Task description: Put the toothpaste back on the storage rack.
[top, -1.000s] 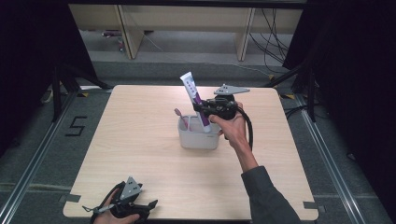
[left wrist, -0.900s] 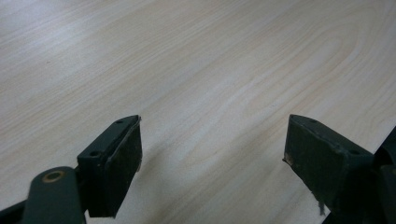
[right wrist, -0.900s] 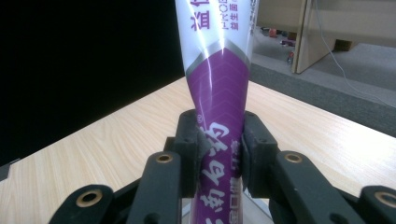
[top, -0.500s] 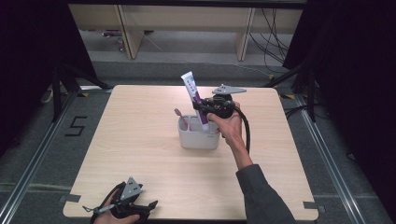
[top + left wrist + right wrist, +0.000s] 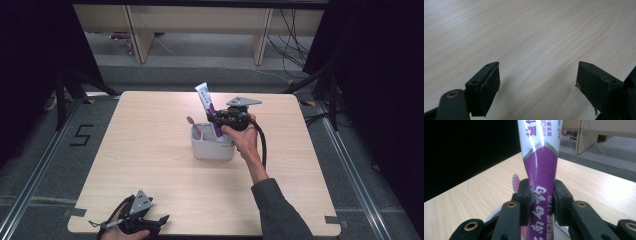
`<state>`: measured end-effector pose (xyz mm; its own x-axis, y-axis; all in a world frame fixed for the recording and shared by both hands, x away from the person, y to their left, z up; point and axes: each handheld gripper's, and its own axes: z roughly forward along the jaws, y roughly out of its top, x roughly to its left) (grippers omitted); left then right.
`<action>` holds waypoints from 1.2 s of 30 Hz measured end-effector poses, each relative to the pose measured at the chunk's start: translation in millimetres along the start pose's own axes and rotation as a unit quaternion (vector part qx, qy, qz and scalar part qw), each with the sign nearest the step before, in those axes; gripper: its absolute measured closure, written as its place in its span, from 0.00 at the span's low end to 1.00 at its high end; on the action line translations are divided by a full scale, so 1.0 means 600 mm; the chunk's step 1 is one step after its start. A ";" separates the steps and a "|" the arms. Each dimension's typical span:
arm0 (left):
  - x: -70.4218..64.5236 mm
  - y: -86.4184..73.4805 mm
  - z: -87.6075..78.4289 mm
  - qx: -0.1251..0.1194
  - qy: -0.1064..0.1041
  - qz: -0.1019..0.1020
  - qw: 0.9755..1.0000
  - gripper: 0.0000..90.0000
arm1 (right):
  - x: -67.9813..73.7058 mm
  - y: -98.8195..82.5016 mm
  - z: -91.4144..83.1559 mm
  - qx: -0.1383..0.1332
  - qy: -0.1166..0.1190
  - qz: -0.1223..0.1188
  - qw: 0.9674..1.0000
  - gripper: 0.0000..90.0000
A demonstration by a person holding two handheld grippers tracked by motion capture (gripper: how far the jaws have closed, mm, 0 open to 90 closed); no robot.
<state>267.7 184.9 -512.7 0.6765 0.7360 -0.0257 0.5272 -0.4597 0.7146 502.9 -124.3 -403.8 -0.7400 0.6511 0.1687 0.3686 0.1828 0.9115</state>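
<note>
A white and purple toothpaste tube [image 5: 209, 109] stands nearly upright with its lower end inside the light grey cup [image 5: 212, 147] at the table's middle. My right gripper [image 5: 218, 120] is shut on the tube just above the cup's rim. In the right gripper view both black pads squeeze the purple part of the tube [image 5: 541, 182]. A pink toothbrush [image 5: 194, 126] leans in the cup's left side, and its head [image 5: 516, 183] shows behind the left pad. My left gripper [image 5: 161, 221] rests open near the table's front left edge, with bare wood between its jaws [image 5: 537, 82].
The wooden table [image 5: 150, 150] stretches wide on all sides of the cup. A black cable [image 5: 262, 145] trails from my right gripper along the forearm. Wooden shelf legs [image 5: 135, 35] and floor cables [image 5: 295, 45] lie beyond the far edge.
My right gripper has sunk with the toothpaste tube, bringing its lower end deeper into the cup. The left gripper has stayed where it was.
</note>
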 end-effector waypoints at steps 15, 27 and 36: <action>0.000 0.000 0.001 0.001 0.004 -0.001 1.000 0.20 | -0.001 -0.023 0.001 0.026 0.003 0.004 1.000 0.79; -0.001 0.000 0.002 0.000 0.000 -0.003 1.000 0.20 | -0.004 -0.029 0.000 0.038 -0.008 -0.008 0.999 0.78; 0.000 0.001 0.002 0.008 -0.002 0.006 1.000 0.20 | -0.003 -0.031 -0.001 0.048 -0.010 -0.006 0.999 0.78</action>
<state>268.6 184.1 -513.0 0.6852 0.7281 -0.0204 0.5274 -0.4766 0.7033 496.9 -129.4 -420.9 -0.7329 0.6636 0.1497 0.4135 0.2598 0.8726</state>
